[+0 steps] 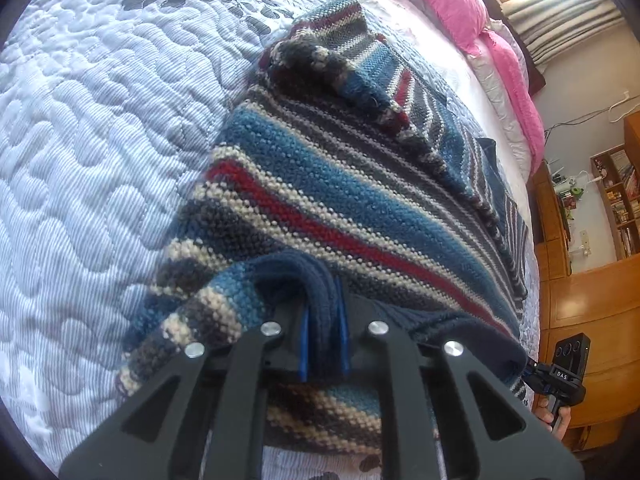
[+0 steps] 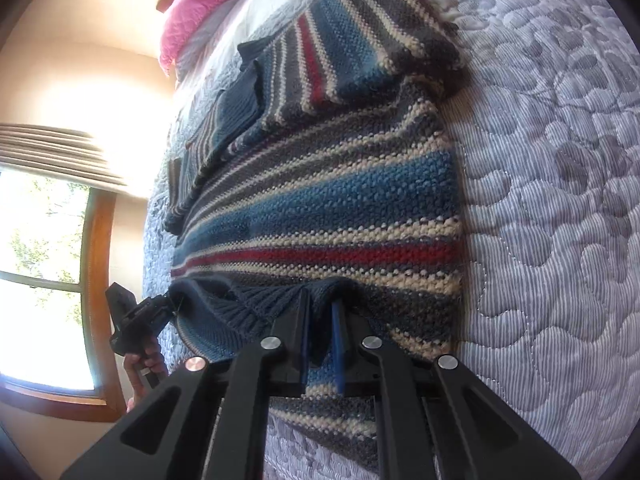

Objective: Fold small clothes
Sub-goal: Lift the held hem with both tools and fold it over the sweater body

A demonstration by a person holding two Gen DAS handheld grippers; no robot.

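Left wrist view is showing the left gripper [image 1: 323,336] pinching the navy ribbed hem of a striped knitted sweater [image 1: 320,184], its blue-padded fingers pressed onto a bunched fold of cloth. The sweater is lying on a pale quilted bedspread [image 1: 80,160], stretching away from the gripper toward the pink pillows [image 1: 460,8], with a sleeve already folded across its far part. At the right edge of this view the right gripper [image 1: 532,372] is holding the hem's other corner. In the right wrist view that gripper [image 2: 322,340] is likewise clamping the ribbed hem, with the left one visible off to its side. Both grippers are sitting side by side on the near hem, equally close, with the sweater's long axis running straight ahead, so the likely next move is carrying the hem forward over the body.
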